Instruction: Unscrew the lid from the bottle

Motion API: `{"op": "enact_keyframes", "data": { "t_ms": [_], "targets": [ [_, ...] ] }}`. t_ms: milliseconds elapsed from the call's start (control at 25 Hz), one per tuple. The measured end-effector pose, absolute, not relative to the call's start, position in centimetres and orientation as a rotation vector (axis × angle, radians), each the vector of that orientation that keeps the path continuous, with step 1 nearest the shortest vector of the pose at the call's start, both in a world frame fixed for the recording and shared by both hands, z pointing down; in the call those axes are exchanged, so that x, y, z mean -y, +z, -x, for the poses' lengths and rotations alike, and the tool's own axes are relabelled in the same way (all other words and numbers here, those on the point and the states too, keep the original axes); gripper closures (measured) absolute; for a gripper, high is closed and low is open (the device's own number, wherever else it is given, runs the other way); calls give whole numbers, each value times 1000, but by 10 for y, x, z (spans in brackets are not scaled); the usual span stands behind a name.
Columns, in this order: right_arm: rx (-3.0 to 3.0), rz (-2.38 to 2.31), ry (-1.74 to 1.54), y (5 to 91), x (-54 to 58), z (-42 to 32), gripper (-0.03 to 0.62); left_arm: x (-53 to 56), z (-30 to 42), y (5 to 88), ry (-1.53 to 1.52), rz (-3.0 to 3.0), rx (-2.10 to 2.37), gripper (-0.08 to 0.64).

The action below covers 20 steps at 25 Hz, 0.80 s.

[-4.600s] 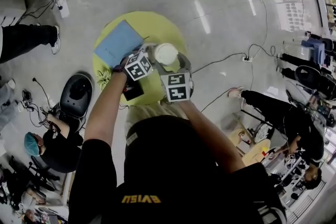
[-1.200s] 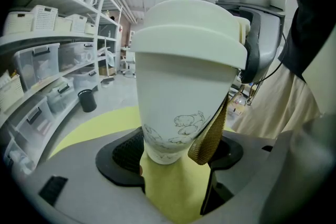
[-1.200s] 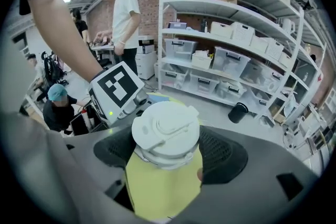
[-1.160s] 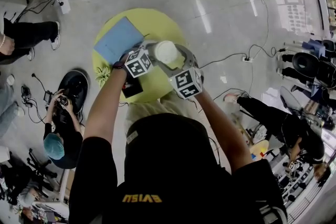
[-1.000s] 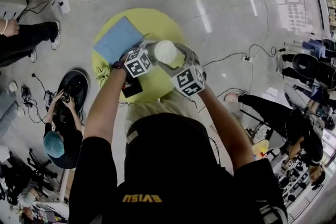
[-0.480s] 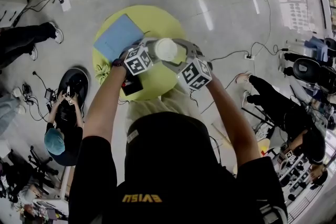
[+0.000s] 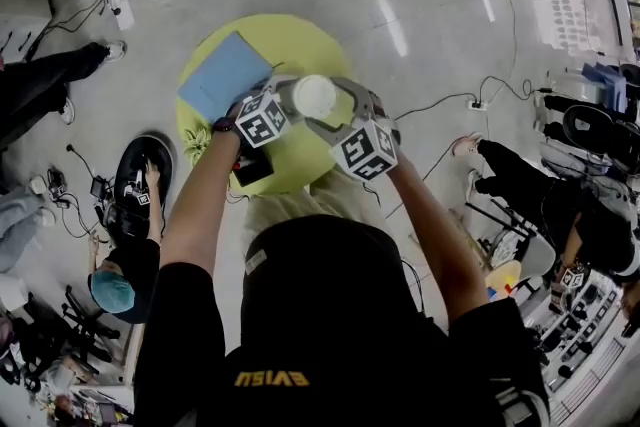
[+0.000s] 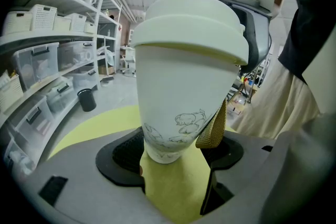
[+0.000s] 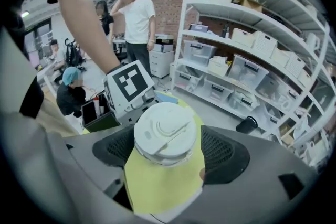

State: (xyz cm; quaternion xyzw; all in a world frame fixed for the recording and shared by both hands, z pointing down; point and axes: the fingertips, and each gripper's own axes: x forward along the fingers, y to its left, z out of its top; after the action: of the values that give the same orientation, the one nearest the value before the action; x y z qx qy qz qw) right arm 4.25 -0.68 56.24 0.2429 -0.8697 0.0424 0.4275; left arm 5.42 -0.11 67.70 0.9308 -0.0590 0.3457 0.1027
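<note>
I note a round yellow table [image 7: 300,45] carrying a blue pad [image 7: 224,77] and a small black box [image 7: 250,171]. Storage shelves [image 9: 247,60] and a standing person [image 9: 137,23] lie beyond, and neither obstructs the work. The bottle [image 8: 181,92] is upright over the table, between both tools. My left gripper [image 8: 174,159] clamps its lower body, with a tan mesh strap [image 8: 212,132] hanging beside one pad. My right gripper [image 9: 167,150] sits over the top — its jaws are opening around the lid [image 9: 165,131], which is seated on the bottle. The bottle is smooth, cream and tapered, with a faint line drawing; the lid is round and stepped, with a moulded flap.
</note>
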Motion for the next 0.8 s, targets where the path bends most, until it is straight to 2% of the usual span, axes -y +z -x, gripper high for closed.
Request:
{"op": "enact_keyframes", "data": {
  "t_ms": [240, 360, 800],
  "targets": [
    [2197, -992, 531, 561, 6, -45, 170, 1, -55, 677, 1021, -2745, 174, 218],
    [2166, -1126, 634, 565, 11, -48, 161, 1, -55, 675, 1022, -2744, 177, 218],
    [2124, -960, 543, 579, 14, -42, 173, 1, -54, 675, 1022, -2744, 175, 218]
  ]
}}
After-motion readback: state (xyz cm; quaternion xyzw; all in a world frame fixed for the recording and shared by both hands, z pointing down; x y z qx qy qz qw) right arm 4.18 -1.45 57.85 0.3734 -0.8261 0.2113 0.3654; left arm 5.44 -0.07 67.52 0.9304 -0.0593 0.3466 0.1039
